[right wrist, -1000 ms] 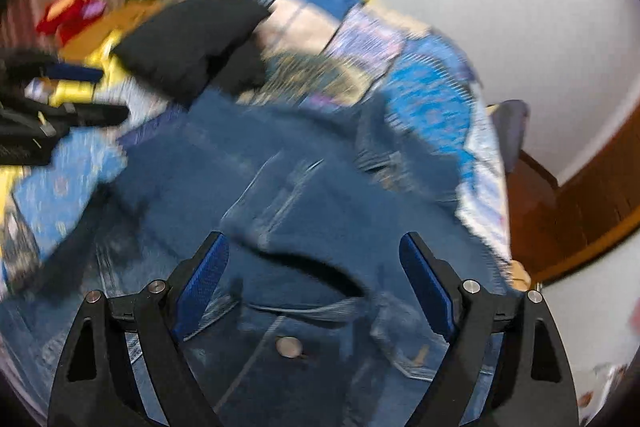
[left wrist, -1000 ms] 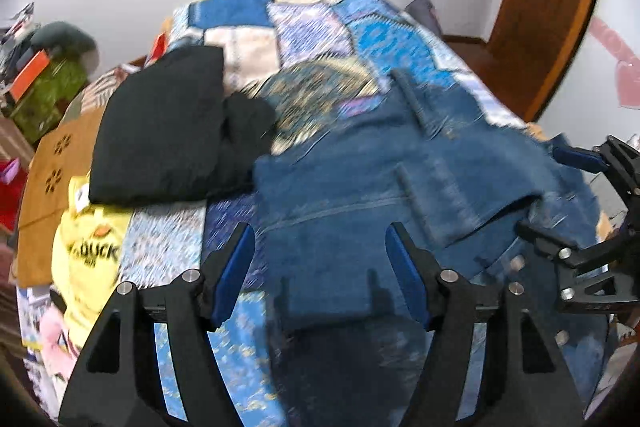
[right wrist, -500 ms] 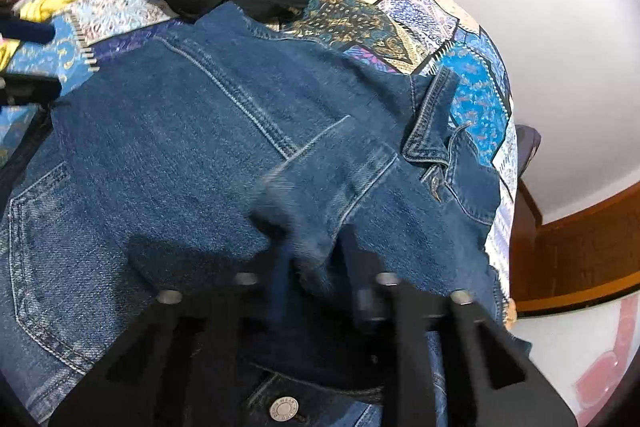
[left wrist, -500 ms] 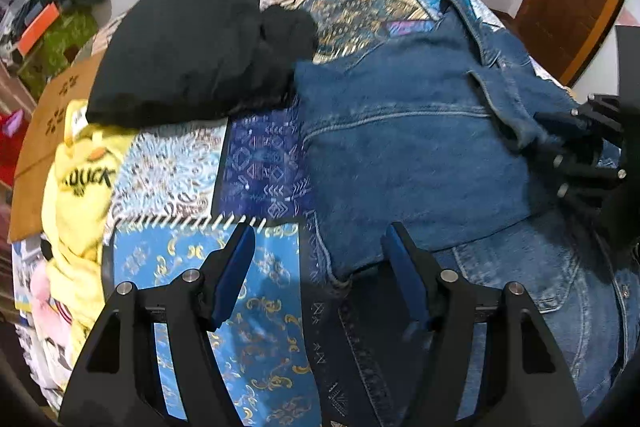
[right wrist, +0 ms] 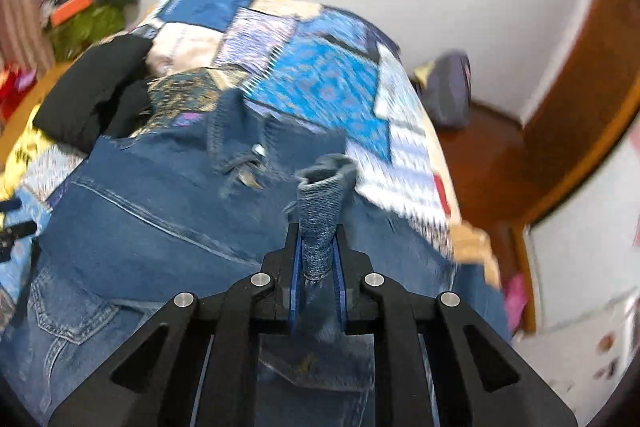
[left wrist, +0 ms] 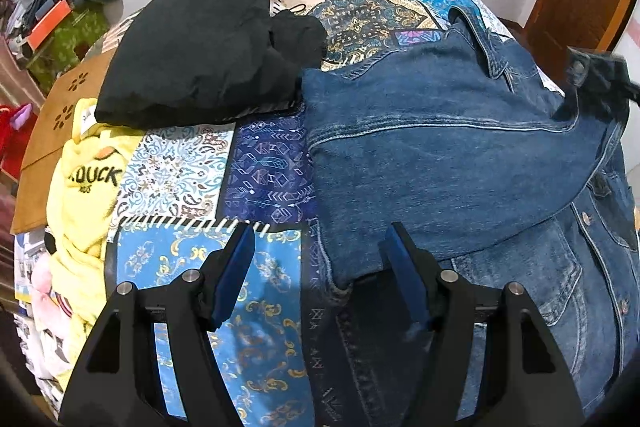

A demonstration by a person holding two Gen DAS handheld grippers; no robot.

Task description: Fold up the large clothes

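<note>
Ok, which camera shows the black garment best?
The left wrist view: the black garment lies sharp and nearly whole on the quilt, beside the denim jacket. The right wrist view shows it only small, blurred and at the left edge, partly behind the jacket.

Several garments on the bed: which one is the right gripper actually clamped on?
The blue denim jacket: the right gripper pinches its fabric. The black garment and yellow one lie untouched.

A bed under a blue patchwork-print cover (left wrist: 180,167) carried a spread blue denim jacket (left wrist: 440,155), a folded black garment (left wrist: 192,59) and a yellow printed top (left wrist: 84,195).
</note>
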